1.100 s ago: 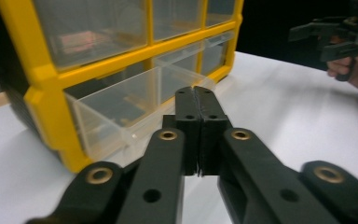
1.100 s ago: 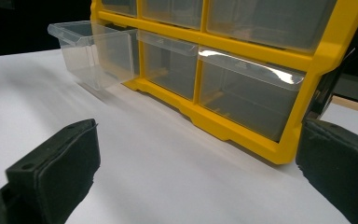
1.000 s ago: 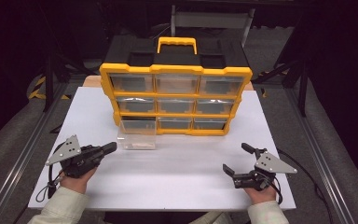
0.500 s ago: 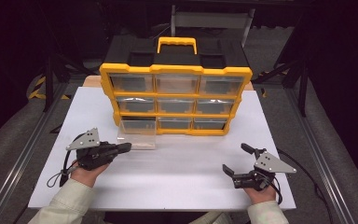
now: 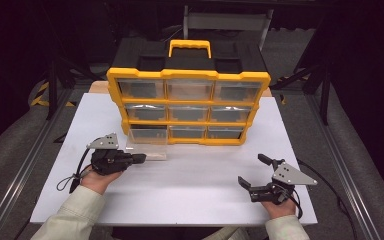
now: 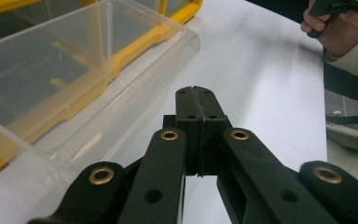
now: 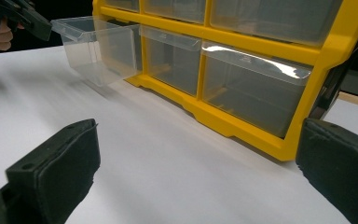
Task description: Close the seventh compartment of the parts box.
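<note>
Clear drawer (image 5: 147, 144) pulled out from the bottom-left slot of the yellow cabinet (image 5: 188, 106), resting on the white table (image 5: 180, 190), left gripper (image 5: 141, 158) jaws pressed together just beside its front lip, right gripper (image 5: 252, 170) jaws wide apart, well away at the table's near right.

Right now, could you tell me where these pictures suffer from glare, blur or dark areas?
High view: the white table is evenly lit, surroundings nearly black, the picture soft. Left gripper view: the shut left tool is sharp, while the clear drawer looks hazy. Right gripper view: glare streaks a drawer front of the cabinet, and the open right tool is blurred.
</note>
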A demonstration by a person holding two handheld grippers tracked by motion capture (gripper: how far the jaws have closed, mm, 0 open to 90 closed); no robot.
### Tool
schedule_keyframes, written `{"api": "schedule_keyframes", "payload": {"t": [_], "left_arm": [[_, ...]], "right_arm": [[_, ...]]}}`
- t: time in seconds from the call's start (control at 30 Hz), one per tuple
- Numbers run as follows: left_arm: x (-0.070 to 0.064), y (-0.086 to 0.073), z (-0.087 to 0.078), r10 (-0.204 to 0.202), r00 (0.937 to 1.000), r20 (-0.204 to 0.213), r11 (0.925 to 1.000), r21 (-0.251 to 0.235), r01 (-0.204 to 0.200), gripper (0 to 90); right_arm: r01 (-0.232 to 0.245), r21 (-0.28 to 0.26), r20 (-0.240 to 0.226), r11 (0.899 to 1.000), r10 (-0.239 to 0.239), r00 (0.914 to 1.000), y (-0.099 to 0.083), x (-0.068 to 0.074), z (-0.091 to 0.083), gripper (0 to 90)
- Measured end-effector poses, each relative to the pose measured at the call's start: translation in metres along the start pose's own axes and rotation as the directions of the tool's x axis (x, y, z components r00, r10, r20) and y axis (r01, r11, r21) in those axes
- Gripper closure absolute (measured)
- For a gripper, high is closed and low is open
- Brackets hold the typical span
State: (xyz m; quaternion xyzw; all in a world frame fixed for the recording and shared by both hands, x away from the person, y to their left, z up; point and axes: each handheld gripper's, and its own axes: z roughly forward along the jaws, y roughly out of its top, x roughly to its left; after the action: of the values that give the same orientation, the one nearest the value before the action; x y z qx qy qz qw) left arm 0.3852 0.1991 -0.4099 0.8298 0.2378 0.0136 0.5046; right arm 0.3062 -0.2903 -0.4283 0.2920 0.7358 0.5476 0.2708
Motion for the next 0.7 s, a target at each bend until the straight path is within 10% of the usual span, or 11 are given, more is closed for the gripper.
{"api": "schedule_keyframes", "payload": {"t": [0.27,0.7], "left_arm": [[0.009,0.000,0.010,-0.061,0.9981,-0.010,0.9924,0.106,0.062,89.5],[0.014,0.001,0.014,-0.064,0.9969,-0.045,0.9932,0.094,0.068,89.6]], "right_arm": [[0.001,0.003,-0.006,1.000,-0.001,1.0000,0.000,0.000,0.001,0.3],[-0.001,0.006,-0.012,1.000,0.001,0.9999,-0.001,0.000,0.001,0.3]]}}
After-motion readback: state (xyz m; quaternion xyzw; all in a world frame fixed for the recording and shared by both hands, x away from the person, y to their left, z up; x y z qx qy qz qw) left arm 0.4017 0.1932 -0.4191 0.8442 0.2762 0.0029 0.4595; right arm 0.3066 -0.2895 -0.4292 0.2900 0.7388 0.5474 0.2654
